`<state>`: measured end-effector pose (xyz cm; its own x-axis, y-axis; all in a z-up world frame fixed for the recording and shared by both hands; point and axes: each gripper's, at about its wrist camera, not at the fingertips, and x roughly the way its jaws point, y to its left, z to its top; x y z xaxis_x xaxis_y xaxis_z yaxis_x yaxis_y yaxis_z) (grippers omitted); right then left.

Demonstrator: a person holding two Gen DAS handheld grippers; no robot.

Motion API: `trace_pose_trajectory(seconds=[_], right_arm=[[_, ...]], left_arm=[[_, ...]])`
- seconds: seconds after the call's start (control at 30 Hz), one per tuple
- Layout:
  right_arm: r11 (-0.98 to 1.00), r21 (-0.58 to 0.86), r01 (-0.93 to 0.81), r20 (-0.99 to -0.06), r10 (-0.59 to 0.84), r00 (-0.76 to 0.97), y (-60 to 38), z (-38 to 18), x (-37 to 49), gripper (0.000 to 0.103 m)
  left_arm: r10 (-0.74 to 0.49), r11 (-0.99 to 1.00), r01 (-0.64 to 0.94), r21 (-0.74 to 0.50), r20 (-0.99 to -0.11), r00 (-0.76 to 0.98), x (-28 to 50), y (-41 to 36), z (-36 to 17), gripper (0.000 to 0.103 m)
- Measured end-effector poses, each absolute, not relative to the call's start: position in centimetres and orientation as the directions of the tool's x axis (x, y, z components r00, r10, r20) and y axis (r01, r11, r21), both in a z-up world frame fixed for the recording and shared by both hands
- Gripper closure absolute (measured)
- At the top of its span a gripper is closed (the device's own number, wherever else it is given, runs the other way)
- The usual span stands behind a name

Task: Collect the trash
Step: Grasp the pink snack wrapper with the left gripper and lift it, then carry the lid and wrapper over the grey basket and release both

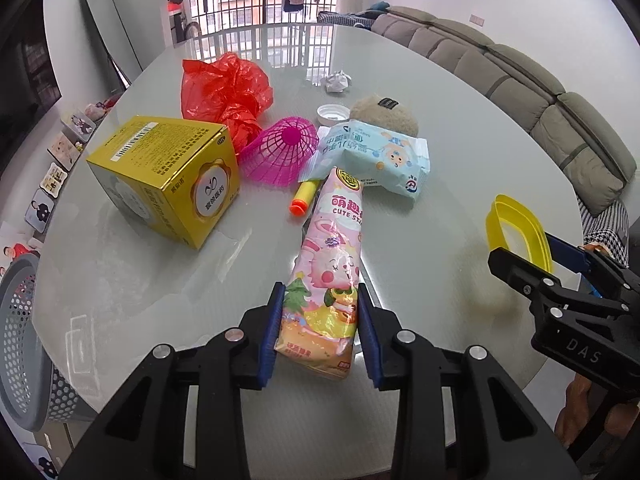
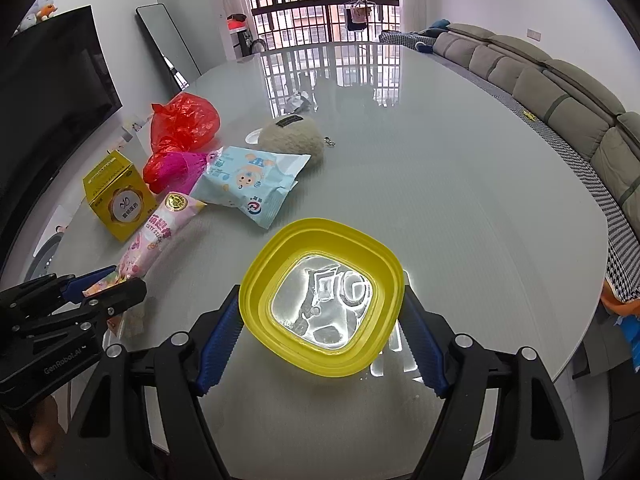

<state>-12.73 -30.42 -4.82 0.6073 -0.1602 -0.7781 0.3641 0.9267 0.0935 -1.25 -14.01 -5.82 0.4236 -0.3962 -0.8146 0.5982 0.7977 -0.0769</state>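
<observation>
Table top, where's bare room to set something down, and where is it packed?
Bare table runs from the yellow lid toward the sofa, and far past the crumpled paper. Also free: the near-left patch before the yellow box. Crowded: red bag, pink mesh, wipes pack, snack packet.

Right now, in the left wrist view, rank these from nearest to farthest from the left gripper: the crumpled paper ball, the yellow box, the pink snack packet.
1. Pink snack packet: between the left gripper's fingers, touching both.
2. Yellow box: ahead, to the left.
3. Crumpled paper ball: far across the table, slightly right.
</observation>
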Motion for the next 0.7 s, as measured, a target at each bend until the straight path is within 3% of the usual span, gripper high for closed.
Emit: trace_pose_trajectory(seconds=[0.4,0.7], right_arm=[[0.973,0.061,0.224,-0.738,-0.107,0.666,-24.4,-0.7,-10.9,0.030],[0.990,0.102,-0.098,-0.705,0.141,0.695,-11.6,1.9,-4.3,0.030]], left_arm=[[-0.382,0.875,0.473,-0.102,-0.745,0.547,-1.9,-5.7,-0.3,0.069],[-0.183,0.977,0.205,-0.058,-0.718,0.671,-0.2,7.5,1.4,0.069]])
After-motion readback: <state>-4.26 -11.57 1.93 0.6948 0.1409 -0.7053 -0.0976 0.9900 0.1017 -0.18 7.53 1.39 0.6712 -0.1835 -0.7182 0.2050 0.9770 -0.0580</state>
